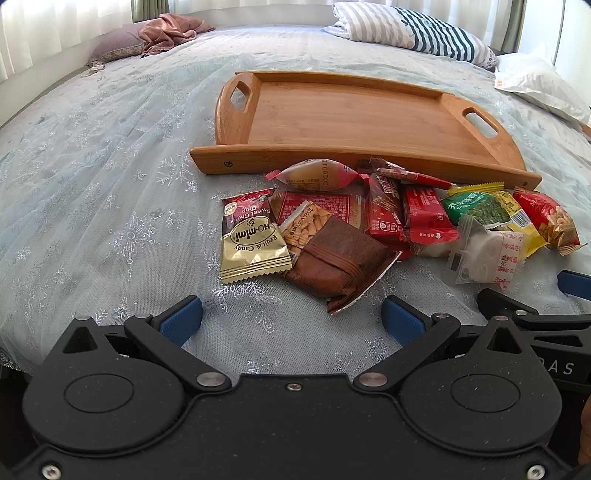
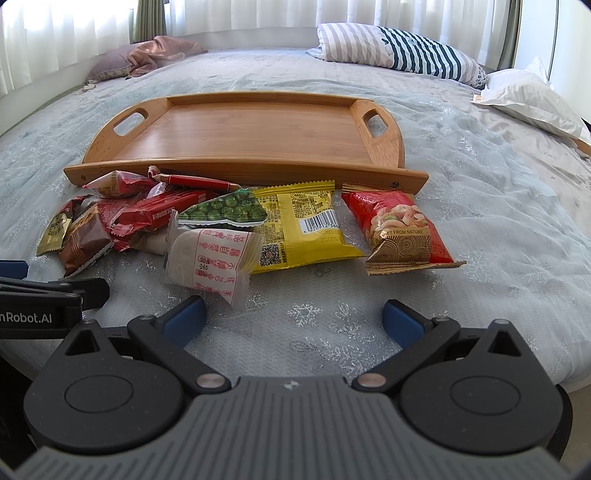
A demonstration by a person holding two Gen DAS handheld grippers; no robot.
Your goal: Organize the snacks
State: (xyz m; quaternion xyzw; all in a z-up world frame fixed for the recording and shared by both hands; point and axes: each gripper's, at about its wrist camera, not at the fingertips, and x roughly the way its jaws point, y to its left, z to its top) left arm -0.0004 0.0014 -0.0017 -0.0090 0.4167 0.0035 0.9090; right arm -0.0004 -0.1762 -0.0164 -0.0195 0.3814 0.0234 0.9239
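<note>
An empty wooden tray (image 1: pixel 332 110) (image 2: pixel 240 133) lies on the bed. Several snack packets are piled in front of its near rim: a gold candy packet (image 1: pixel 251 243), a brown packet (image 1: pixel 336 258) (image 2: pixel 86 240), red bars (image 1: pixel 424 214) (image 2: pixel 159 214), a white clear-wrapped cake (image 1: pixel 484 254) (image 2: pixel 214 258), a yellow-green pea packet (image 2: pixel 295 225) (image 1: pixel 491 212) and a red nut packet (image 2: pixel 402 229) (image 1: pixel 550 218). My left gripper (image 1: pixel 291 321) is open and empty just short of the brown packet. My right gripper (image 2: pixel 293 321) is open and empty just short of the white cake and yellow packet.
The bed has a pale blue lace cover (image 1: pixel 110 203). A striped pillow (image 2: pixel 399 51), a white pillow (image 2: pixel 524 96) and a pink cloth on a mauve pillow (image 1: pixel 162 33) lie at the far side. The right gripper's fingers (image 1: pixel 517 314) show beside my left.
</note>
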